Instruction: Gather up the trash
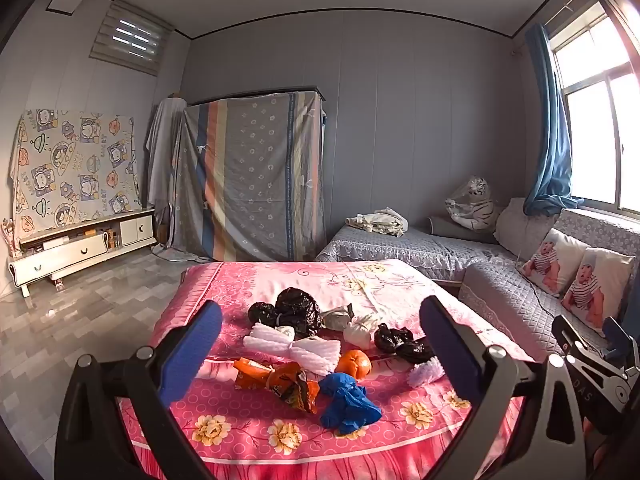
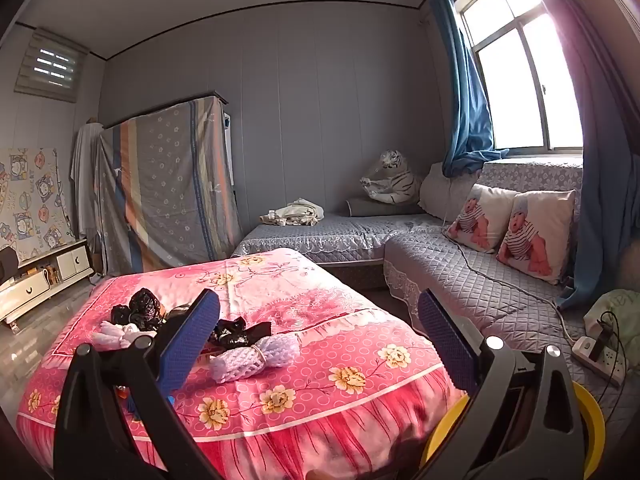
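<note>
A pile of trash lies on a table with a pink floral cloth [image 1: 256, 436]. It holds black crumpled bags [image 1: 298, 308], white foam netting [image 1: 294, 346], an orange snack wrapper [image 1: 288, 384], an orange fruit [image 1: 354, 363], a blue crumpled bag [image 1: 348, 402] and a white wad [image 1: 360, 332]. My left gripper [image 1: 320, 344] is open and empty, hovering in front of the pile. My right gripper [image 2: 318, 340] is open and empty, right of the pile, near a lilac foam net [image 2: 256, 358] and a black bag [image 2: 236, 332].
A yellow-rimmed bin [image 2: 592, 420] sits low right under my right gripper. A grey quilted corner sofa [image 2: 460, 280] with cushions stands to the right, with a power strip [image 2: 598, 356] and cable on it. A covered wardrobe [image 1: 248, 176] and a white TV cabinet [image 1: 80, 248] line the far side.
</note>
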A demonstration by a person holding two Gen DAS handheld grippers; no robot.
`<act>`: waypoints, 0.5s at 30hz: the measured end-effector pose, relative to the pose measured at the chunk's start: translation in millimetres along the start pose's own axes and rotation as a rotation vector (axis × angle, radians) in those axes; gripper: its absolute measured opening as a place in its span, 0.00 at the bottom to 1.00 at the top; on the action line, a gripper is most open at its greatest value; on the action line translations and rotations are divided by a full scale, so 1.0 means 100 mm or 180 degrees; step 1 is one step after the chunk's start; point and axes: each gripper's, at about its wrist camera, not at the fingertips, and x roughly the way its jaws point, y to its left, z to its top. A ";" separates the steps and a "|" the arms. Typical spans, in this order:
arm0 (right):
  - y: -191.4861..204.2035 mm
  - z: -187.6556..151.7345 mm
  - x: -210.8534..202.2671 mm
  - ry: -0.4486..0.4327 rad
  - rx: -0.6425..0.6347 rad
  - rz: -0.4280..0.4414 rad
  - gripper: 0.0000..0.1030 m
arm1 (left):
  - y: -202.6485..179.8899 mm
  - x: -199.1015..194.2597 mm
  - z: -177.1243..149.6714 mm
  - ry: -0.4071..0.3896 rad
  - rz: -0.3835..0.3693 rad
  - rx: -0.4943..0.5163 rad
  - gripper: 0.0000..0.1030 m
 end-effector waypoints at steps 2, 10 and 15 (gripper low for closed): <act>0.00 0.00 0.00 0.0007 -0.0004 -0.0001 0.92 | 0.00 0.00 0.00 0.0005 -0.0005 -0.0003 0.93; 0.00 0.01 0.00 0.0003 0.0001 0.0001 0.92 | 0.00 0.00 0.00 0.0016 -0.0001 -0.0012 0.93; 0.00 0.01 0.00 0.0004 0.0001 0.0002 0.92 | 0.00 0.01 0.00 0.0018 0.0005 -0.0007 0.93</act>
